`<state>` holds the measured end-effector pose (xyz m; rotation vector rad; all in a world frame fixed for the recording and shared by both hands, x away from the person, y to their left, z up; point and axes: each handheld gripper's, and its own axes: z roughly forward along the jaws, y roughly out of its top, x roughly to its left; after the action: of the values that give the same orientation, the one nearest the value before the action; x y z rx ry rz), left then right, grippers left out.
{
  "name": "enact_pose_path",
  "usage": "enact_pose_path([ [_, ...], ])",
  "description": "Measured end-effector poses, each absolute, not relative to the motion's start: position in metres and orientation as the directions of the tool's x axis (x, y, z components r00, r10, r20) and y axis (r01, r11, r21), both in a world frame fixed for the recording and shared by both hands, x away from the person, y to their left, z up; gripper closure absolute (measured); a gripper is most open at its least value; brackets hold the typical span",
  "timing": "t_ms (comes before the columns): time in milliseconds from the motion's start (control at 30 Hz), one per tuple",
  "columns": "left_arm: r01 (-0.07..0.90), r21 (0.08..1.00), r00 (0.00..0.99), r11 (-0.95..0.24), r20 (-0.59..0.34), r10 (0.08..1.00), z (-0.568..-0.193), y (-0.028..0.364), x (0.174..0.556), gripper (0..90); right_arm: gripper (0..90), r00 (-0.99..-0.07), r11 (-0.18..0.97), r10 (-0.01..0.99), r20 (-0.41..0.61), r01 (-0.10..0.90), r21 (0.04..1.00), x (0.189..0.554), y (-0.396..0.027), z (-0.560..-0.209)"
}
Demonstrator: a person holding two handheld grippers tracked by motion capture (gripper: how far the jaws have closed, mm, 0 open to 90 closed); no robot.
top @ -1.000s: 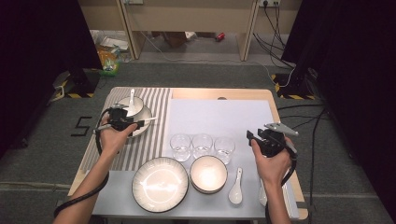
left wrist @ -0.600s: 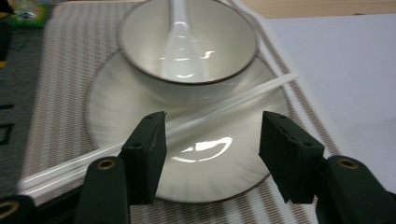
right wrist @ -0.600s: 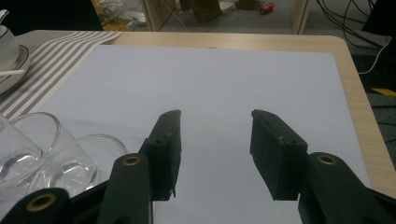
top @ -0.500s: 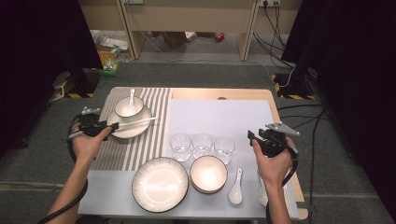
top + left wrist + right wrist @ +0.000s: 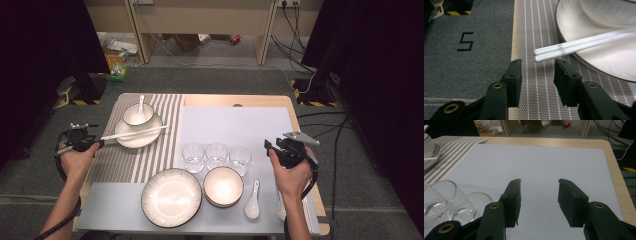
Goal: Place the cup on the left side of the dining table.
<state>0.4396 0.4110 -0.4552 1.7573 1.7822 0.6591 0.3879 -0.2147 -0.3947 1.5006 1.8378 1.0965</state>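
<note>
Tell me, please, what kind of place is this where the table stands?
Probably a lab or studio set up for recording, not a home. The table laid with dishes stands on grey carpet, with black curtains at both sides, loose cables on the floor, and a number five marked on the carpet.

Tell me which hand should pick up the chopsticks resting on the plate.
Left. The left gripper sits just short of the chopsticks, jaws open and just narrowing, nothing between them. The right gripper hovers across the table beside the glasses.

My left gripper (image 5: 92,145) sits at the far left, forearm stretched out, jaws apart and just closing in, nothing pinched. My right gripper (image 5: 272,147) hovers at the right, jaws open.
</note>
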Motion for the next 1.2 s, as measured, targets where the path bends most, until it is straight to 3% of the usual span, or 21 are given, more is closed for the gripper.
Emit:
enact_pose_path([
  [867, 0.746, 0.666, 0.014, -0.001, -0.014, 1.0, -0.466, 0.406, 0.458, 57.9, 53.7, -0.246, 0.052, 0.964, 0.097, 0.537, 0.842, 0.387, -0.217, -0.394],
  [1200, 0.694, 0.719, 0.036, -0.009, -0.022, 0.999, -0.454, 0.397, 0.441, 49.4, 53.6, -0.244, 0.052, 0.965, 0.099, 0.543, 0.838, 0.388, -0.217, -0.394],
])
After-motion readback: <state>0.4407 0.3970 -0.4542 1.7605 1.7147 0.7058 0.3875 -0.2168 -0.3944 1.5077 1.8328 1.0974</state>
